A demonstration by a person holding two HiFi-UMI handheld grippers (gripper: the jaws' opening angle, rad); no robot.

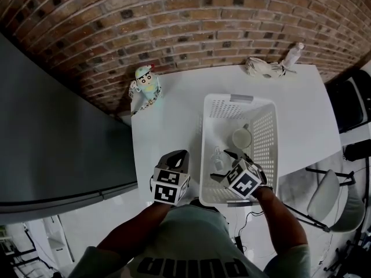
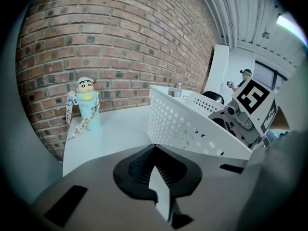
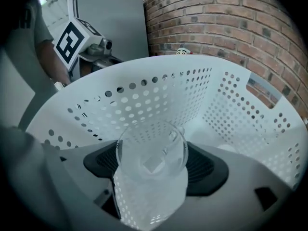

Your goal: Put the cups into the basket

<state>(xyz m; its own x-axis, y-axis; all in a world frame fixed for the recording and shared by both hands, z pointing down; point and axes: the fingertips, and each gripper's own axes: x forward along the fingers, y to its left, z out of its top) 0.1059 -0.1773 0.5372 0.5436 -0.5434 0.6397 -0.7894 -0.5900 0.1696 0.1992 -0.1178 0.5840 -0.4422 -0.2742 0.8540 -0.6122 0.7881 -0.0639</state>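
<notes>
- The clear glass cup (image 3: pixel 151 150) was inside the white basket (image 1: pixel 268 126), at the end closest to the person.
- The right gripper (image 1: pixel 227 165) had hold of it. Its jaws were partly closed, one on each side of the cup's round body.
- I could not tell if the glass cup was touching the bottom of the basket or hanging just above it.
- The glass cup looked hard and smooth, so it would likely be slippery. It could also crack if it got bumped. It was probably not heavy.
- The best place to hold it seemed to be around the middle of its body, where the jaws were. A soft, steady squeeze would likely be enough, and it should be set down gently.
- A white cup (image 1: pixel 242 138) sat on the bottom of the basket, near the middle. It was close to the glass cup but not touching it, so the two could knock together.
- The person's right arm reached over the near edge of the basket. The gripper tipped down into the basket.
- The left gripper (image 2: pixel 155 153) was outside the basket, just beside its left wall and low over the white table (image 1: pixel 168 126). Its jaws were closed together and held nothing.
- The left arm was bent and tucked close to the person. The gripper pointed along the basket's wall toward the bricks.
- A cartoon-boy bottle (image 1: pixel 145 86) stood on the table past the basket's far left corner.
</notes>
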